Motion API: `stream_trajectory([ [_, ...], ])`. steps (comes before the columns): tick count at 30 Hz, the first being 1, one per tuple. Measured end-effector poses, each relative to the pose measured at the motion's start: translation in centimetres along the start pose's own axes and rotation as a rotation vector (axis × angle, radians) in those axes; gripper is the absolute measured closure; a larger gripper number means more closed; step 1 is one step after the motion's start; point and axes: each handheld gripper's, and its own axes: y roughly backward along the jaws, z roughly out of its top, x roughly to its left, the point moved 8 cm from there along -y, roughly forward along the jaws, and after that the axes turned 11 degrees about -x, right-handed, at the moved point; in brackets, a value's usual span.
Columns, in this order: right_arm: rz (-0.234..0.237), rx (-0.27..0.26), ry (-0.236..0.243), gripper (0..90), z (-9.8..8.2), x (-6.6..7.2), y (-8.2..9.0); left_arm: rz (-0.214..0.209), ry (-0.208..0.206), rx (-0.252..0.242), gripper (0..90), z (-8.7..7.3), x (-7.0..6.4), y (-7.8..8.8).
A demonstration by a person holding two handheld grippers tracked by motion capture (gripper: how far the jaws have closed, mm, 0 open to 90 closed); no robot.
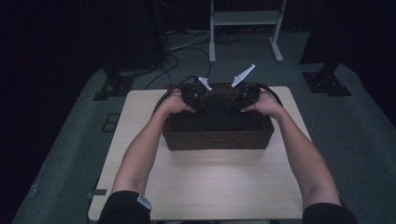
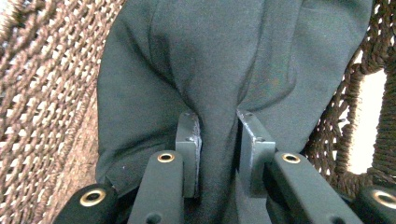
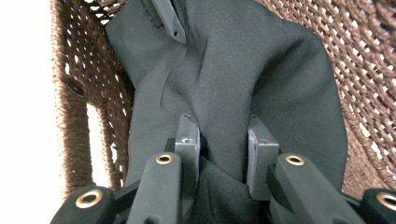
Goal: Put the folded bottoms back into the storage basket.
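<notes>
A dark brown woven basket (image 1: 217, 137) stands at the back middle of the table, with a black cloth (image 1: 219, 119) lying inside. Both hands reach into it from above. In the left gripper view, the left gripper (image 2: 218, 116) is shut on a raised fold of the black cloth (image 2: 210, 60), with the basket wall (image 2: 42, 93) beside it. My right gripper (image 3: 219, 121) pinches another fold of the cloth (image 3: 261, 70) against the woven wall (image 3: 364, 56). From above, the left gripper (image 1: 198, 99) and right gripper (image 1: 243, 99) sit side by side over the basket's far half.
The light wooden table (image 1: 210, 186) has bare room in front of the basket. The basket's end wall has a handle opening (image 2: 369, 121). On the grey floor behind stand a white frame (image 1: 245, 18), two black stand bases (image 1: 114, 84) (image 1: 327, 81) and loose cables (image 1: 177, 51).
</notes>
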Motion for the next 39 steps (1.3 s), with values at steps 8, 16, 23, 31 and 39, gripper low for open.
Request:
stream_trajectory([
  [8,0.005,0.019,-0.007,70.5,-0.5,-0.2,-0.3,0.013,-0.011,0.009,72.3,-0.2,-0.1,-0.5],
  [16,0.006,0.028,-0.022,70.5,-0.9,-0.2,-0.8,0.015,-0.011,0.030,72.4,-0.5,-0.1,-1.1],
  [23,0.002,0.042,-0.025,70.4,-1.1,-0.4,-1.0,0.014,-0.002,0.034,72.5,-0.6,0.0,-1.5],
  [31,-0.004,0.060,-0.036,70.3,-1.6,-0.6,-1.3,0.014,-0.002,0.051,72.5,-0.8,0.0,-2.2],
  [39,-0.006,0.079,-0.044,70.1,-1.9,-0.8,-1.6,0.020,-0.001,0.065,72.6,-1.0,0.0,-2.8],
])
